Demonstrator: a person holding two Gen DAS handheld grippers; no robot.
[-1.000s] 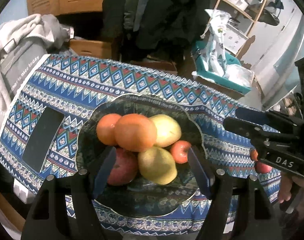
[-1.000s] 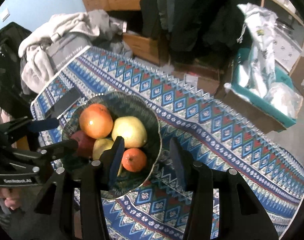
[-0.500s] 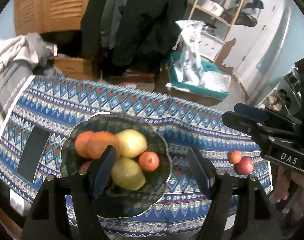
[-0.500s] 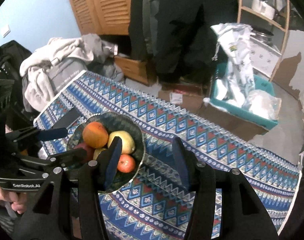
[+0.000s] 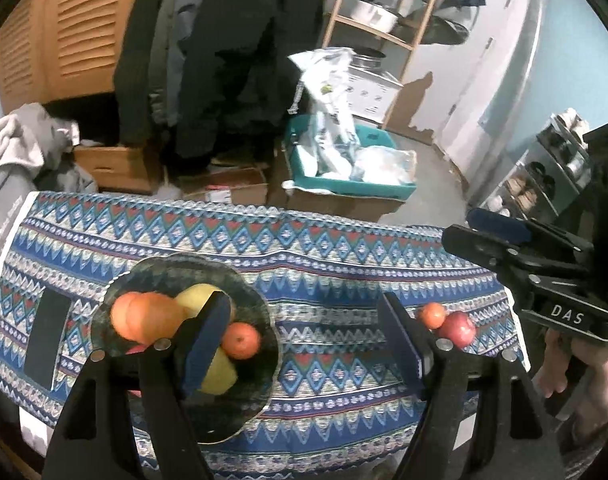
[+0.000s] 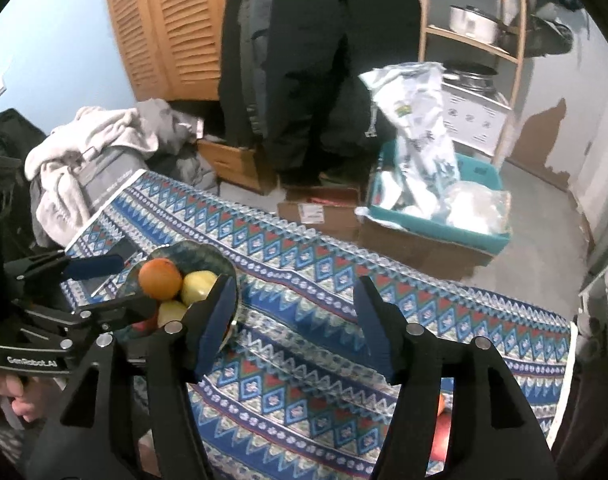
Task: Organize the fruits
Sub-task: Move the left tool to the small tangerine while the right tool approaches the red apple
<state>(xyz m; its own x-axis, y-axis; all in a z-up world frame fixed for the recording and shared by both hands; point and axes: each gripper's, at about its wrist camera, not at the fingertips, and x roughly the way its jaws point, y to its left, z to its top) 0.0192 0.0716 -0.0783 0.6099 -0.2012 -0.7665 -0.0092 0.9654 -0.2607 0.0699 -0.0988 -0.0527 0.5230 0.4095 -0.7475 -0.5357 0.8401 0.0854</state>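
I'm hovering both grippers, left (image 5: 304,344) and right (image 6: 291,320), fingers spreading and pinching nothing, with most fruit sitting in the bowl (image 5: 259,304) and a small orange (image 5: 432,315) and apple (image 5: 460,330) waiting on the table (image 5: 324,248).

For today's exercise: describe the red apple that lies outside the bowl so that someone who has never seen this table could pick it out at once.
Start at the table under the blue patterned cloth; the dark bowl of fruit sits toward its left end. Go to the opposite, right end, where two loose fruits lie side by side near the edge. The red apple is the larger, dark red one; its neighbour is a small orange fruit.
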